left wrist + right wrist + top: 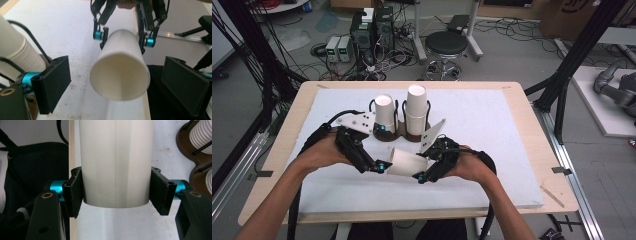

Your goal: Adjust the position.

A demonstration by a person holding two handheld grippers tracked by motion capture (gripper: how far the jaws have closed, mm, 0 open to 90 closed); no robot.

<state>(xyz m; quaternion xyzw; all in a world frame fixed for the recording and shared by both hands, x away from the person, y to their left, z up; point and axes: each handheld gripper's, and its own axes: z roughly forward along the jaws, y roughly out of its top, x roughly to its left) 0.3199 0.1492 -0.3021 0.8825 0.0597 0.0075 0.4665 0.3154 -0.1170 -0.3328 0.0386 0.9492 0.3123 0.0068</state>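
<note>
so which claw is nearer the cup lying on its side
Right. The right claw is clamped on the cup near its base, pads pressing both sides. The left claw is open at the cup's open mouth, its pads standing off either side without touching.

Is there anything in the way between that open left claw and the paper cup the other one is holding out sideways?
Nothing visible. The left gripper is open, its jaws wide on either side of the paper cup, whose open mouth faces it. The right gripper clamps the cup near its base, above the white table mat.
</note>
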